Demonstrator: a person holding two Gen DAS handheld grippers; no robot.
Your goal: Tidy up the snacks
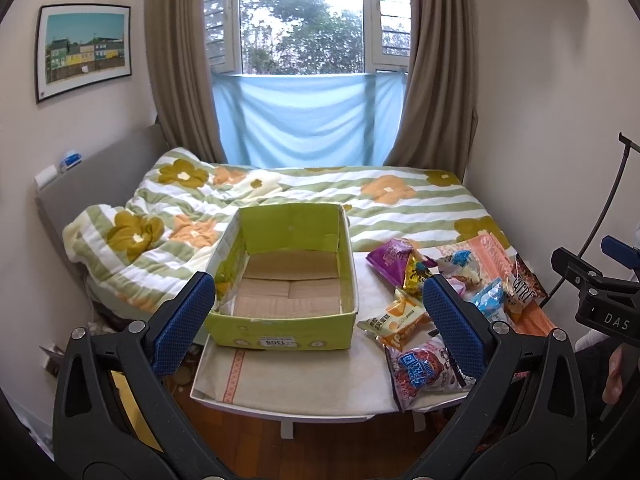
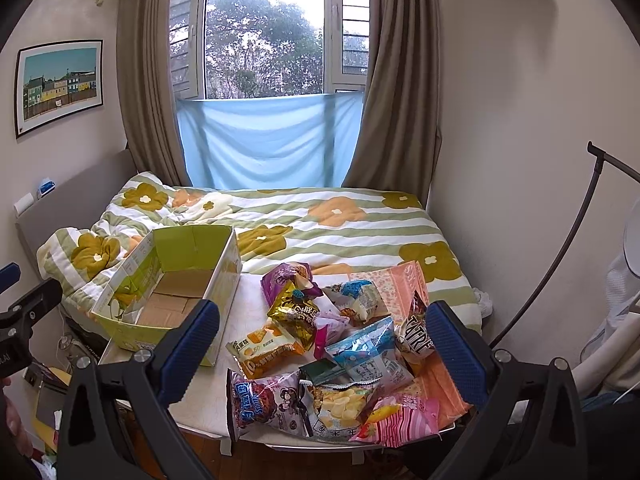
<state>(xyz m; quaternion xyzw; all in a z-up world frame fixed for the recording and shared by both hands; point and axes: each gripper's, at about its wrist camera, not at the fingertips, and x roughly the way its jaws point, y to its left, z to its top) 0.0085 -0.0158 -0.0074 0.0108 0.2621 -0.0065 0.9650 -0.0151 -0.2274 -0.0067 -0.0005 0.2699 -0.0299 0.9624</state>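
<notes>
Now both claws hang wide apart, left gripper (image 1: 320, 322) over the empty green box (image 1: 280, 332), right gripper (image 2: 322, 350) above the snack packets (image 2: 316, 356). Snacks lie heaped on the white table (image 2: 204, 416), just beside the box.

Daylit window (image 1: 304, 16), brown curtains (image 1: 432, 80), flower-quilted bed (image 1: 400, 204).

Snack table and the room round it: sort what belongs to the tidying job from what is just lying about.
Part of the job:
- green cardboard box, empty
- pile of snack packets beside it
- left gripper, open
- right gripper, open

Just lying about:
- flowered quilt
- framed picture
- blue cloth under the window
- curtains
</notes>
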